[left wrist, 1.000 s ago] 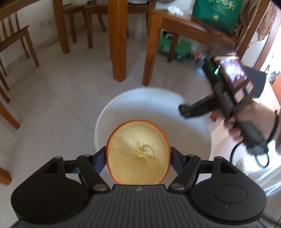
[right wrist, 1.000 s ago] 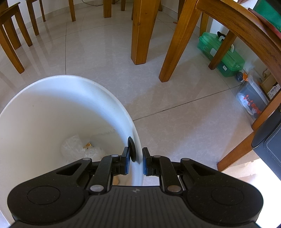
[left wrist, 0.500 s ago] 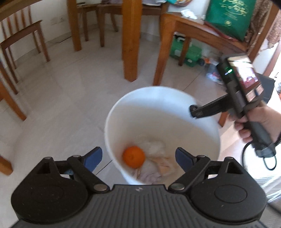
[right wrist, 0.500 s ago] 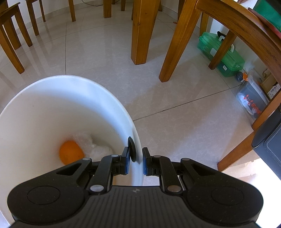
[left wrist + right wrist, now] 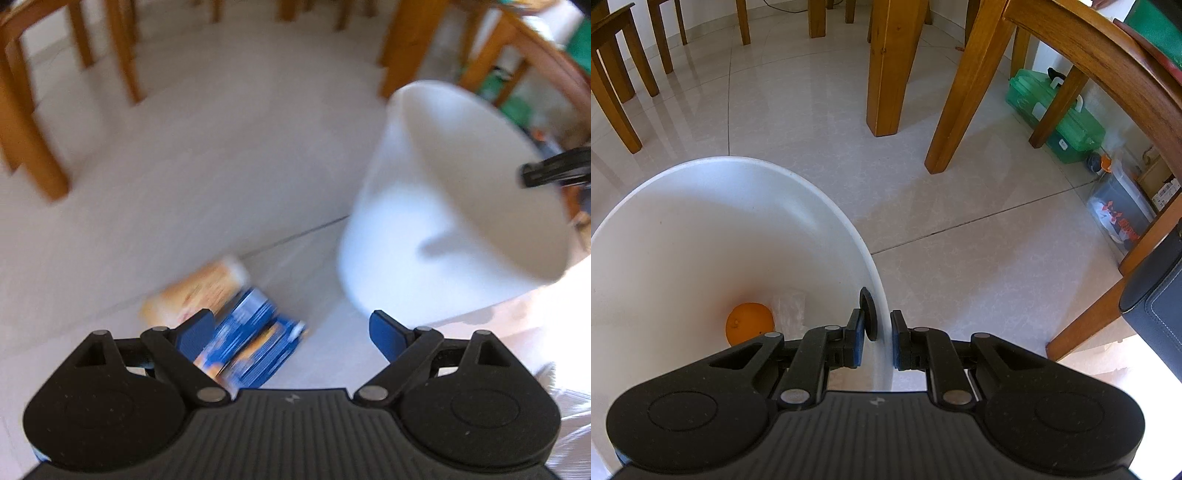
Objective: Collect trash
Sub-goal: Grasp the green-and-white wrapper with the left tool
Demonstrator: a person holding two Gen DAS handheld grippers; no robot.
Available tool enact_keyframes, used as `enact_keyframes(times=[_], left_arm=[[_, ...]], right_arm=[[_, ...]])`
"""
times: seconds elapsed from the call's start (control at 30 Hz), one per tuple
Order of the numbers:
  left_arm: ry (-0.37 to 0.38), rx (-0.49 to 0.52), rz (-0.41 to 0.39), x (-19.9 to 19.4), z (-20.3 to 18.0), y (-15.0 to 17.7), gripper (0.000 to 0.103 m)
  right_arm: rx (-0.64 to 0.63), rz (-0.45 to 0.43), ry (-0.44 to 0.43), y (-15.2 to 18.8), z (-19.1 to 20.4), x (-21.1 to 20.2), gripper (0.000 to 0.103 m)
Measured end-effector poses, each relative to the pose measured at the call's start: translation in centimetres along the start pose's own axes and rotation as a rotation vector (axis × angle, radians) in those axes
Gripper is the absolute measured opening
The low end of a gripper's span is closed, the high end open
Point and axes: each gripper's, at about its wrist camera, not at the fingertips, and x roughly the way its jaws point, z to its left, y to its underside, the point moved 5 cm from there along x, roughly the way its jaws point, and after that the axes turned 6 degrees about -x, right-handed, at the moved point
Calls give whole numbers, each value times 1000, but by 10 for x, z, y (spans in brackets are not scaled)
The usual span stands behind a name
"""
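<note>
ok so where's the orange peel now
In the right wrist view, the orange peel lies at the bottom of the white bin, left of the right gripper clamping its rim.

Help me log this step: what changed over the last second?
The left gripper let go of the orange peel, which now lies in the white bin; it then swung left, open, toward the wrappers on the floor. The right gripper stayed clamped on the bin's rim.
</note>
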Motion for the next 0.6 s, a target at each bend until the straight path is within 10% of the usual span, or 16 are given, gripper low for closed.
enact_keyframes(times=[0.6], left_arm=[[-155, -478, 317, 82, 118, 123, 90]], right_arm=[[0, -1, 2, 0, 0, 0, 18]])
